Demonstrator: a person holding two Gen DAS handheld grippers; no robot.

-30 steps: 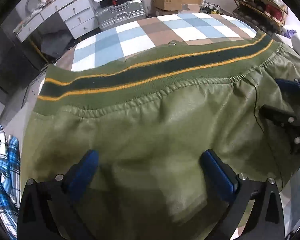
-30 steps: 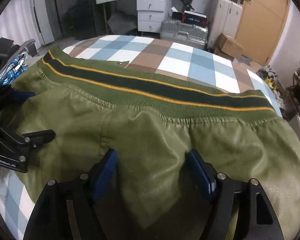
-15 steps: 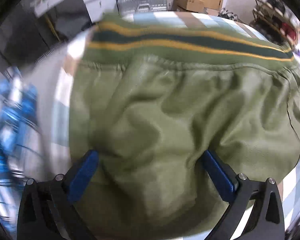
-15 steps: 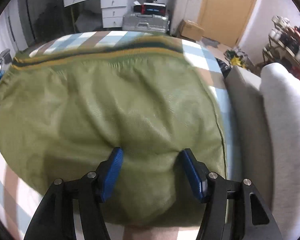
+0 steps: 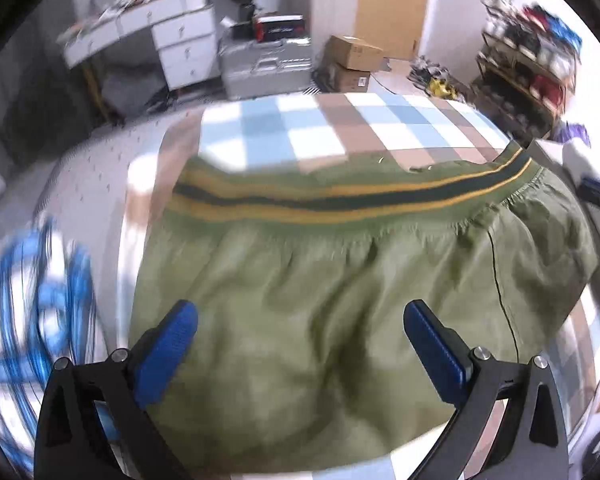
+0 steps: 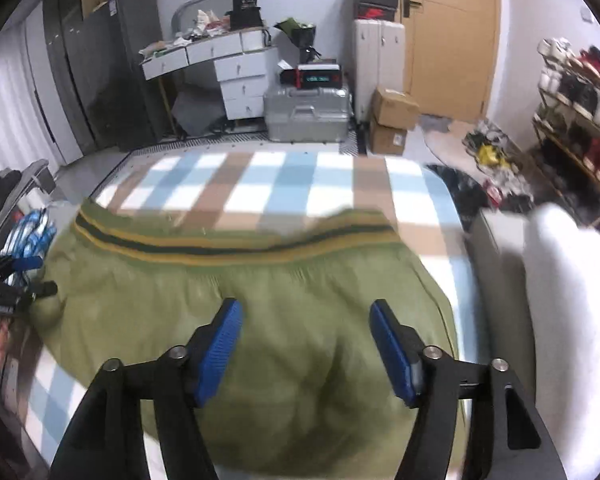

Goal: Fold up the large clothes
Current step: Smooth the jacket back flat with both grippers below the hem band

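Both our grippers have lifted back off the olive jacket (image 5: 340, 300), folded flat on the checked bed (image 6: 284, 188).
Left gripper (image 5: 300, 332) gapes empty; right gripper (image 6: 306, 340) (jaws just reopening) holds nothing, so this fold looks done.

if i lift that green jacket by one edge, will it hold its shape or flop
Probably flop: the green jacket lies in soft wrinkles and dips on the checked blanket. Its smooth, faintly shiny shell may be a bit slippery. The ribbed striped hem looks thicker, so likely gives a firmer hold.
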